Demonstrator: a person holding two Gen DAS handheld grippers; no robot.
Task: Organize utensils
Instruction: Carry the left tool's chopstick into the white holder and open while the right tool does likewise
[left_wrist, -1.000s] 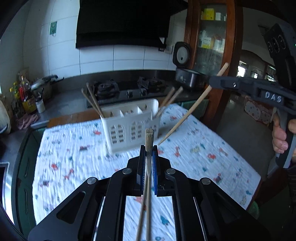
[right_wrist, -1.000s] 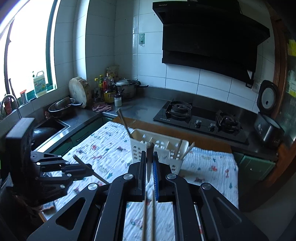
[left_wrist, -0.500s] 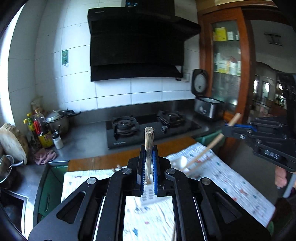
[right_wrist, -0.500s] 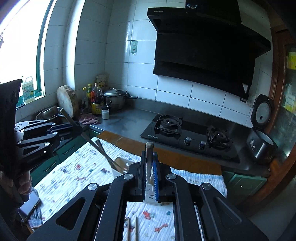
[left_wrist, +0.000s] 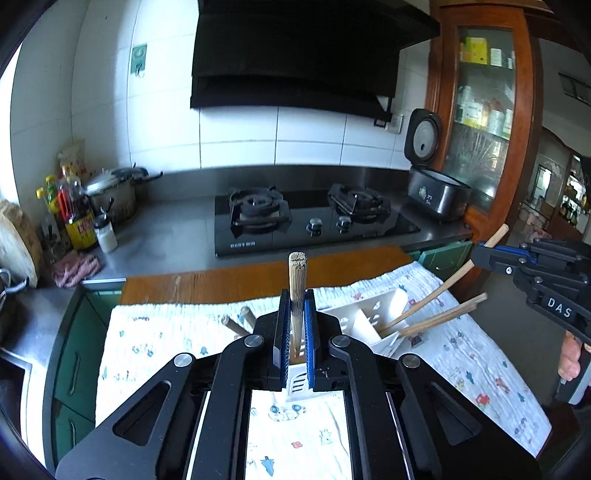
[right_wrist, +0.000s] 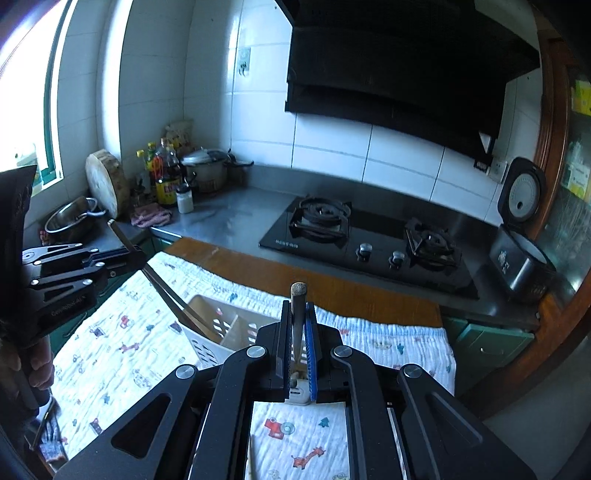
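Note:
A white slotted utensil basket (left_wrist: 373, 314) stands on the patterned cloth; it also shows in the right wrist view (right_wrist: 218, 328). My left gripper (left_wrist: 297, 332) is shut on a wooden chopstick (left_wrist: 297, 273), held upright over the basket's left end. My right gripper (right_wrist: 299, 339) is shut on another chopstick (right_wrist: 297, 295) above the basket's right end. In the left wrist view the right gripper (left_wrist: 484, 254) holds its chopstick (left_wrist: 443, 286) slanting down into the basket. Other chopsticks (left_wrist: 443, 317) lean out of the basket.
The cloth-covered table (left_wrist: 480, 369) sits in front of a steel counter with a gas hob (left_wrist: 310, 221), a rice cooker (left_wrist: 436, 192), bottles (left_wrist: 77, 218) and a pot. A sink and bowl (right_wrist: 74, 218) lie at the left.
Both grippers have lifted and moved closer to the basket, tilting their chopsticks upright; the chopstick tips now reach into the basket's compartments.

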